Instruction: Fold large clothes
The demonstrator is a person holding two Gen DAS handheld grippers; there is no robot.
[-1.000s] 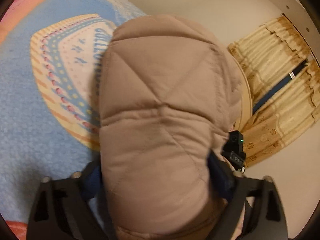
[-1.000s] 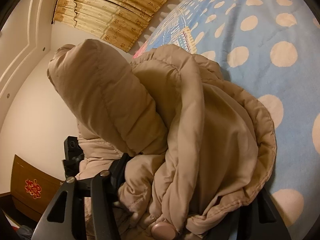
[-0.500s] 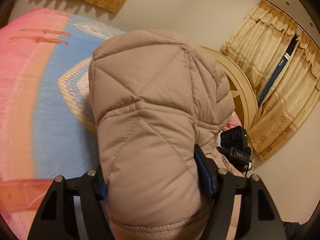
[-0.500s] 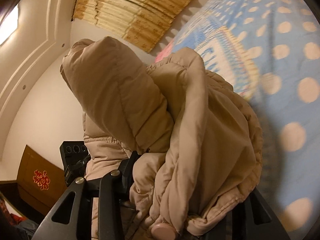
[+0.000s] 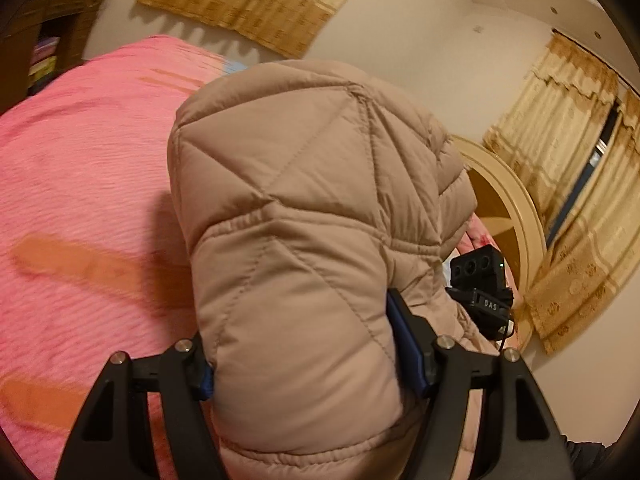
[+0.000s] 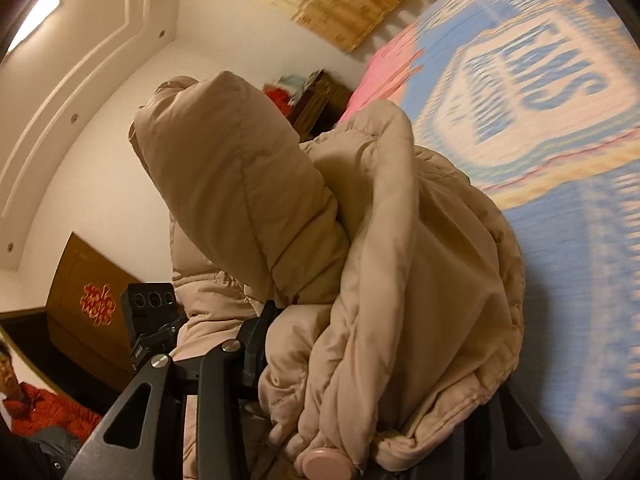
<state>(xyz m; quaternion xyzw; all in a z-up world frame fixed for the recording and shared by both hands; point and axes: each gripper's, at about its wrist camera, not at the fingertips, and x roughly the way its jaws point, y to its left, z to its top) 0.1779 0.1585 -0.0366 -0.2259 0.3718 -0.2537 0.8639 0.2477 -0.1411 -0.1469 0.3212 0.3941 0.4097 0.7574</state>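
A beige quilted padded jacket (image 5: 304, 248) fills the middle of the left wrist view. My left gripper (image 5: 312, 360) is shut on a thick folded part of it and holds it above the bed. In the right wrist view the same jacket (image 6: 400, 280) hangs bunched, with a pink button (image 6: 324, 462) at the bottom. My right gripper (image 6: 372, 364) is shut on the bunched fabric; its right finger is hidden behind the cloth. The other gripper's camera unit shows in each view, in the left wrist view (image 5: 478, 276) and in the right wrist view (image 6: 150, 308).
A bed with a pink and orange cover (image 5: 80, 200) lies under the left gripper; its blue patterned part (image 6: 560, 160) shows under the right one. Yellow curtains (image 5: 568, 200), a round headboard (image 5: 516, 216), a brown door (image 6: 88, 304) and a person in red (image 6: 24, 404) are around.
Both grippers have swung with the jacket held in them. The left view has passed from the blue part of the cover to the pink part; the right view now shows the lettering on the cover.
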